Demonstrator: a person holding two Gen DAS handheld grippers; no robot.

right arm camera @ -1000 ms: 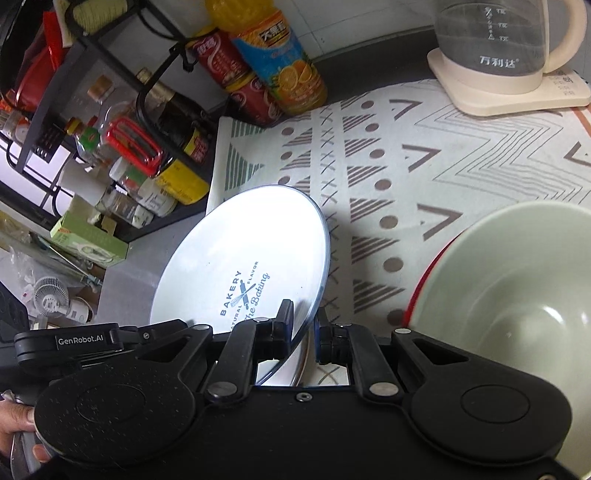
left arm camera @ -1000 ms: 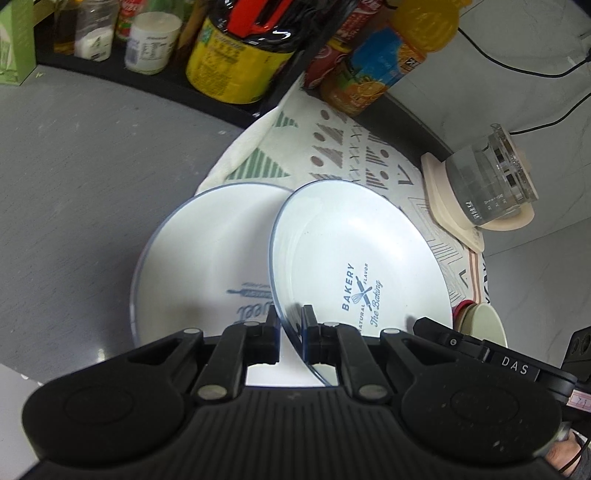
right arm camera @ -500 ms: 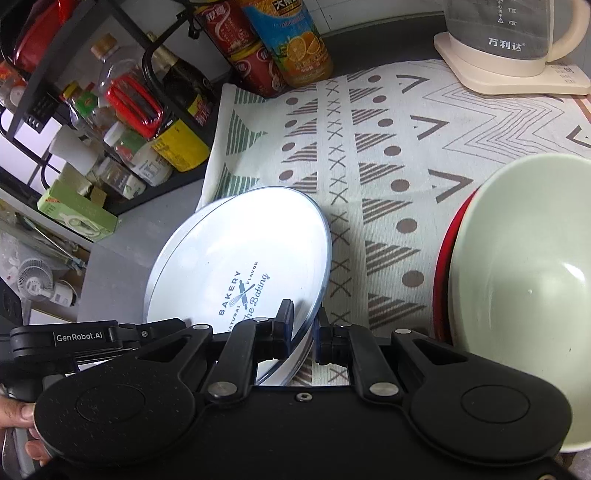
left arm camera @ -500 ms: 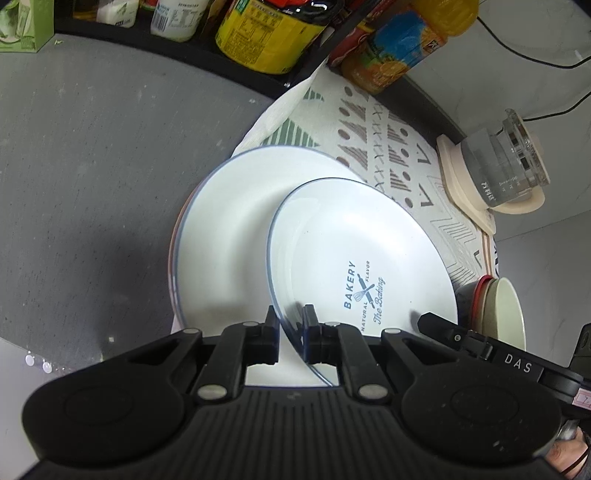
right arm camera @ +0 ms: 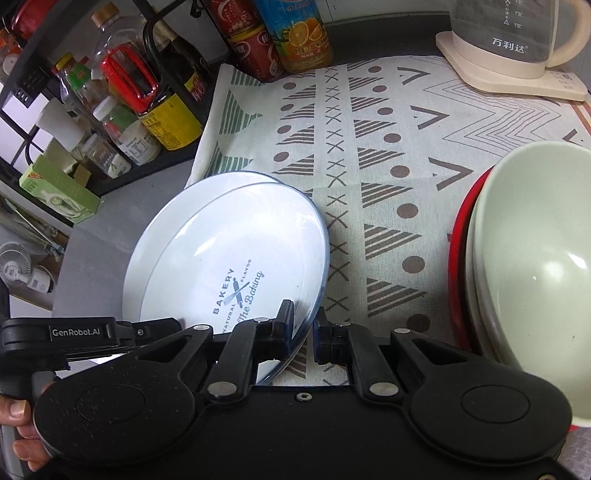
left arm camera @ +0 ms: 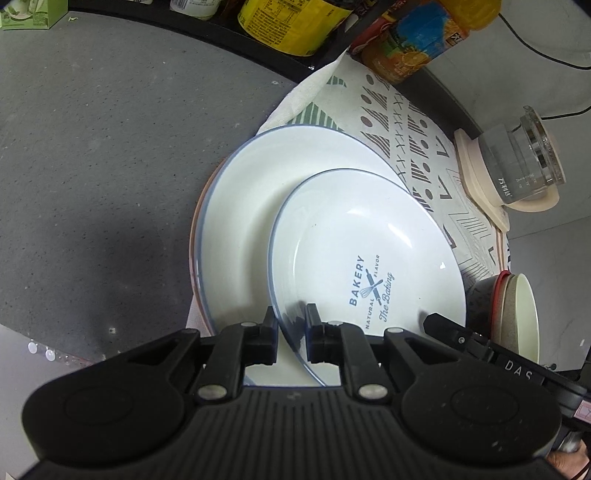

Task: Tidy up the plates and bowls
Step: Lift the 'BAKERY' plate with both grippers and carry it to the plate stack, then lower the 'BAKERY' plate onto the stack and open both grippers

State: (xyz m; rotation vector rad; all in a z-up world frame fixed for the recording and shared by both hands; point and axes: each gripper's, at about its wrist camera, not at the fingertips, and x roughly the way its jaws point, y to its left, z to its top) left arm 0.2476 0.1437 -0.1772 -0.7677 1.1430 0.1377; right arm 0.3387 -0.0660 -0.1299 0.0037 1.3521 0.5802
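Grey speckled desk (left arm camera: 92,147) carries one patterned cloth (right arm camera: 388,147), and the work sits at the cloth's edge. Two grippers share one small plate (left arm camera: 351,258), the white one printed "BAKERY". The right gripper (right arm camera: 304,317) has its fingers clenched on the plate's near rim. The left gripper (left arm camera: 291,317) takes the same rim further round. Its fingers are easing open with the rim between them, and both pads lie against it as far as the view shows. A person's hand (right arm camera: 18,424) shows at the lower left of the right wrist view.

The small plate is tilted, its far edge down inside one larger blue-rimmed plate (left arm camera: 240,221). Under that a third plate, red-rimmed (left arm camera: 192,240), shows only as a thin arc. That makes three plates in one pile, half on the cloth and half on the bare desk.

Well apart on the cloth stands one stack of nested bowls (right arm camera: 535,258), pale green on top, with at least three rims showing. Beyond are one glass kettle (right arm camera: 509,37) and two drink bottles, one orange (right arm camera: 299,33) and one red (right arm camera: 251,44). One crowded black rack (right arm camera: 110,92) stands at the side.
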